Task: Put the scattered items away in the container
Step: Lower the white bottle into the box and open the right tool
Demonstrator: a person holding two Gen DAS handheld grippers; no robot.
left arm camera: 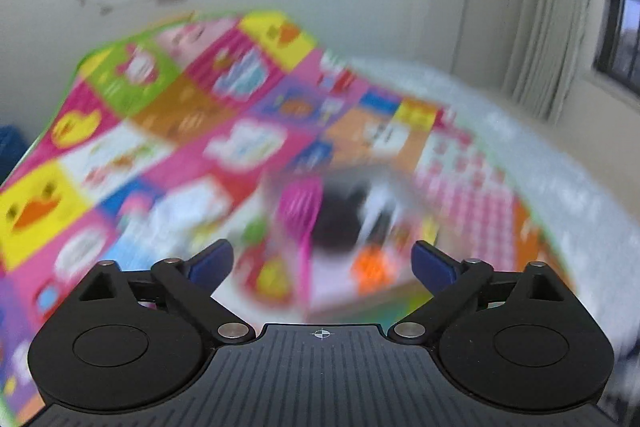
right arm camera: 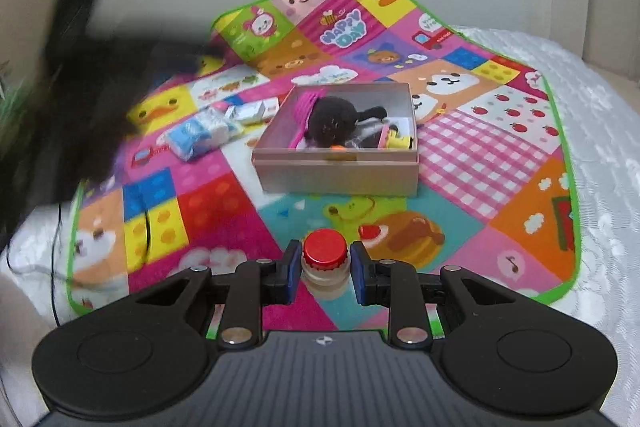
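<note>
**Bottle in the right tongs, left tongs wide above the box**

Nearest the right wrist camera, the right tongs [right arm camera: 325, 267] are closed on a small clear bottle with a red crown cap [right arm camera: 324, 261], their blue pads pressed against its neck on both sides. Beyond them a bright patchwork play mat with a green border [right arm camera: 520, 211] lies over a white textured bedspread [right arm camera: 608, 131]. On the mat sits an open pinkish cardboard box [right arm camera: 340, 173]. Inside it are a fluffy black plush toy [right arm camera: 332, 123], a pink ribbed plastic piece [right arm camera: 306, 107] at its left, a yellow toy [right arm camera: 398, 139] near the right front corner and a small orange item [right arm camera: 338, 147]. Just left of the box, on the mat, lie a blue-and-white wrapped packet [right arm camera: 200, 137] and small white cartons [right arm camera: 252, 113]. A dark blurred shape fills the left edge of that view; what it is I cannot tell.

In the left wrist view, heavily blurred, the left tongs [left arm camera: 322, 259] stand wide apart with nothing between the blue pads, above the same box.
</note>
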